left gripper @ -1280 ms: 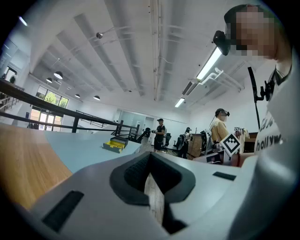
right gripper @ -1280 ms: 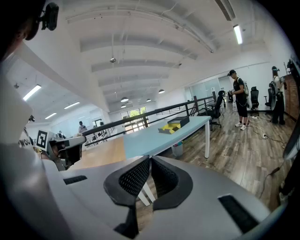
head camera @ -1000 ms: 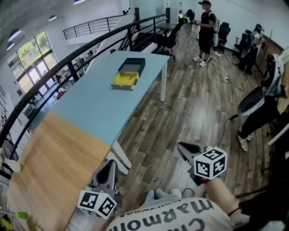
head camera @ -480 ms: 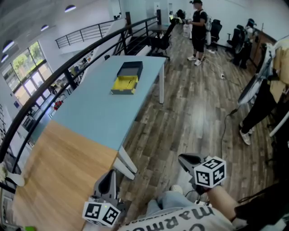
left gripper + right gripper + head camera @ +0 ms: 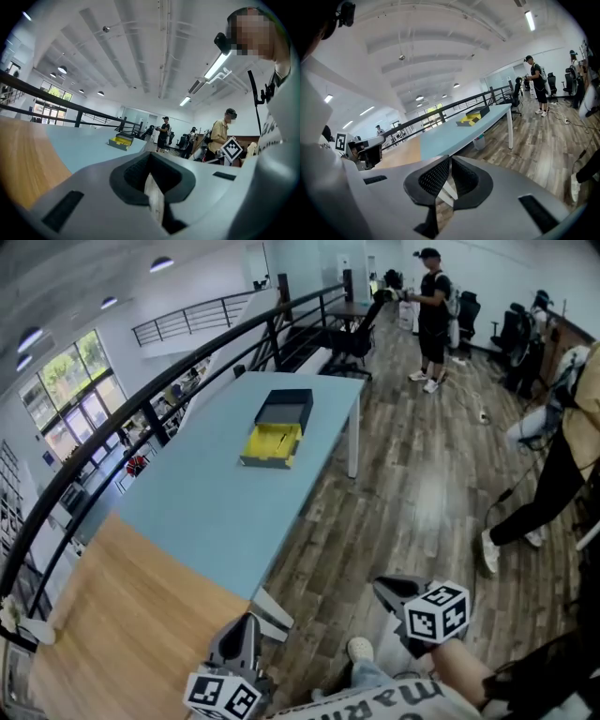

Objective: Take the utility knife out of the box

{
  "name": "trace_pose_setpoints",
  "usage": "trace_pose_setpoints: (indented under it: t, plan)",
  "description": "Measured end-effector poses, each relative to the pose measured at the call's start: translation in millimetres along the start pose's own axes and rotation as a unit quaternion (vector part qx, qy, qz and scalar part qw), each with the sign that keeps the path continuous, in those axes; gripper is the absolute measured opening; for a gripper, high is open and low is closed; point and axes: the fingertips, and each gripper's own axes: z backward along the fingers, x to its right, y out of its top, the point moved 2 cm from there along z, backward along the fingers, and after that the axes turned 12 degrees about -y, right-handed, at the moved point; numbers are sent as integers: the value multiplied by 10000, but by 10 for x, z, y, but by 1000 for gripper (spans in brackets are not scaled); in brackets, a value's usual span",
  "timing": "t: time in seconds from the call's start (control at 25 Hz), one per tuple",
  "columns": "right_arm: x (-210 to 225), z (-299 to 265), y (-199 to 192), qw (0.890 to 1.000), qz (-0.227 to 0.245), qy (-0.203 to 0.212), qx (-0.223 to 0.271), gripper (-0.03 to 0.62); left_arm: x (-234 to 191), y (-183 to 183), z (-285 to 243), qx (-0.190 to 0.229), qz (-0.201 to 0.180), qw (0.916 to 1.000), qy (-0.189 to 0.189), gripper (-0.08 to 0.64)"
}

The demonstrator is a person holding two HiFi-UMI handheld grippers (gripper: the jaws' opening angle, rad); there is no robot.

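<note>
Head view, box (image 5: 275, 435) on table (image 5: 206, 493); left gripper (image 5: 247, 624), right gripper (image 5: 383, 586) closed

Bright, even indoor light; strip lights (image 5: 216, 68) at 1 o'clock, windows (image 5: 70, 371) at 10 o'clock. Mild sheen on wood floor (image 5: 412, 474). Strong fisheye bending, dark corners in both gripper views. Close-up left gripper (image 5: 151, 176) soft.

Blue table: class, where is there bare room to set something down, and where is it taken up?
The widest bare stretch of the blue table lies between the box and the wooden tabletop. Narrower strips flank the box. Only the far end, where the box sits, is taken.
</note>
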Motion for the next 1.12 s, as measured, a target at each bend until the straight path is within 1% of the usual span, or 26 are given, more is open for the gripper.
trace_pose_setpoints:
  t: [0.24,0.44,0.56,0.72,0.96,1.12]
  plan:
    - [541,-465,677,9996,188,121,143,43,-213,349,-786,366,-189,9990,190,2]
    - [869,-746,1046,9989,274,321,214,43,-242,401,-1304,501,-127,9983,282,2]
    - [948,-895,1178,9980,329,500,215,43,-247,390,-1522,533,-90,9980,338,2]
    - [958,-1122,1224,9969,408,674,85,43,-310,370,-1760,413,-40,9985,353,2]
    - [1067,-1373,1349,9967,452,669,43,43,-438,409,-2061,391,2,9987,323,2]
    - [1195,-1533,1452,9974,400,604,20,43,-624,440,-2356,441,55,9988,195,2]
